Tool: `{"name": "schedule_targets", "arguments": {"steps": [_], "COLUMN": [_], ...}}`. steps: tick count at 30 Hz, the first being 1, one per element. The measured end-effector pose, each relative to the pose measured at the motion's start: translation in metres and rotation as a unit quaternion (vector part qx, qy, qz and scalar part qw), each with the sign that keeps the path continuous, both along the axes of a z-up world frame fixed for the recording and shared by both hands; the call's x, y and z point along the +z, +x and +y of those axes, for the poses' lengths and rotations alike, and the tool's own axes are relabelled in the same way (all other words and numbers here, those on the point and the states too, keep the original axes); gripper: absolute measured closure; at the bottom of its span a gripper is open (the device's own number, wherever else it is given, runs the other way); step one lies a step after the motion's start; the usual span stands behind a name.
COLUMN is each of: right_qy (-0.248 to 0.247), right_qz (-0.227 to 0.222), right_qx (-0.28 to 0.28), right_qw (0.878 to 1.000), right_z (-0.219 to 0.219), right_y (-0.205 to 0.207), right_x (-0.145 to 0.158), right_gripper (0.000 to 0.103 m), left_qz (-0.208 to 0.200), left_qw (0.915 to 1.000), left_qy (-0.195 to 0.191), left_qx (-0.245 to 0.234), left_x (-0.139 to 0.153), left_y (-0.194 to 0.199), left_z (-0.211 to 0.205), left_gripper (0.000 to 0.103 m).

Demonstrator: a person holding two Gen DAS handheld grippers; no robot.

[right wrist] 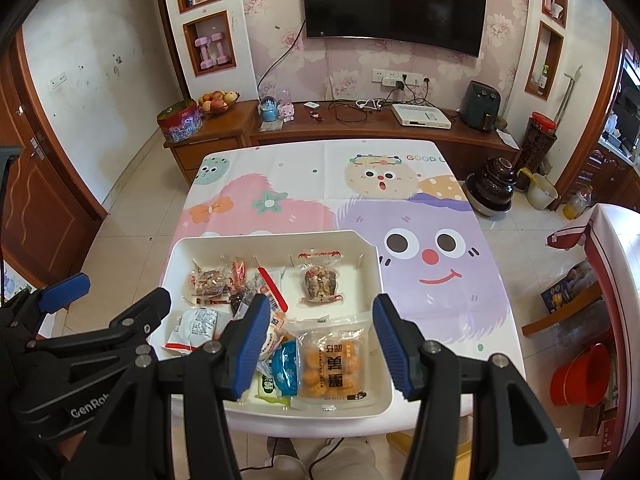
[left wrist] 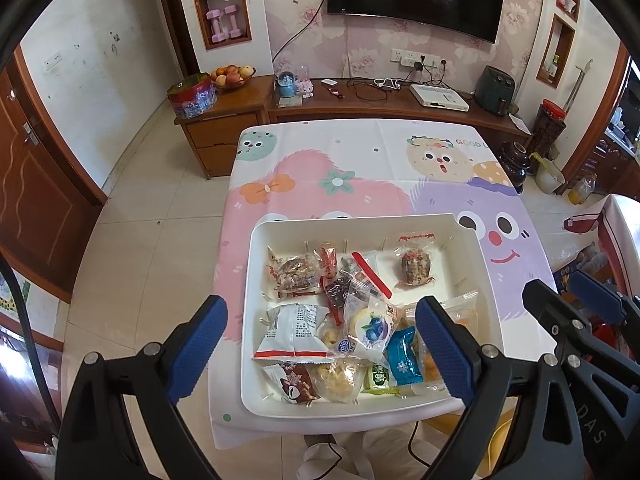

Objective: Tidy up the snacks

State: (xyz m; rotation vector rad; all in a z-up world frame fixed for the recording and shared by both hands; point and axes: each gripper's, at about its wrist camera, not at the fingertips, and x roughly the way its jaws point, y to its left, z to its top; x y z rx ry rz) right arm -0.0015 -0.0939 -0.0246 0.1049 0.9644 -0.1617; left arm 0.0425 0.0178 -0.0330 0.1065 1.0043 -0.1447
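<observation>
Snacks (left wrist: 360, 320) overlap in tray (left wrist: 486, 264) (labels unreadable); both grippers gape empty.

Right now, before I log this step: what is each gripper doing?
Left gripper: open, holding nothing, above the tray.
Right gripper: open, holding nothing, above the tray.

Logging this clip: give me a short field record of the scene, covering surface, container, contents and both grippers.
surface: table with cartoon cloth
container: white tray, near edge of table
contents: mixed wrapped snacks, including orange biscuit pack, blue packet, white pouch
left gripper: open, above the tray, holding nothing
right gripper: open, above biscuit pack, holding nothing
</observation>
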Motion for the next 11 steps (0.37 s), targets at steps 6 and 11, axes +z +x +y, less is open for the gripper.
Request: {"name": "schedule_targets", "arguments": {"steps": [6, 11], "right_qy": [0.0, 0.0], "right_qz": [0.001, 0.002], "right_qx": [-0.001, -0.001], "right_qw": [1.0, 1.0], "right_z": [-0.0013, -0.0024], "right_y": [0.0018, 0.0019], "right_x": [0.0014, 0.0018], "right_gripper": [0.049, 0.049], "left_qz": [0.001, 0.002], "left_qw": [1.0, 1.0], "left_qy": [0.0, 0.0], "left_qx": [0.0, -0.004], "left_x": [-0.0014, -0.0055], "left_y": [0.0013, 0.0009], "left_z": [-0.0003, -0.003], "left_gripper": [0.008, 0.008]}}
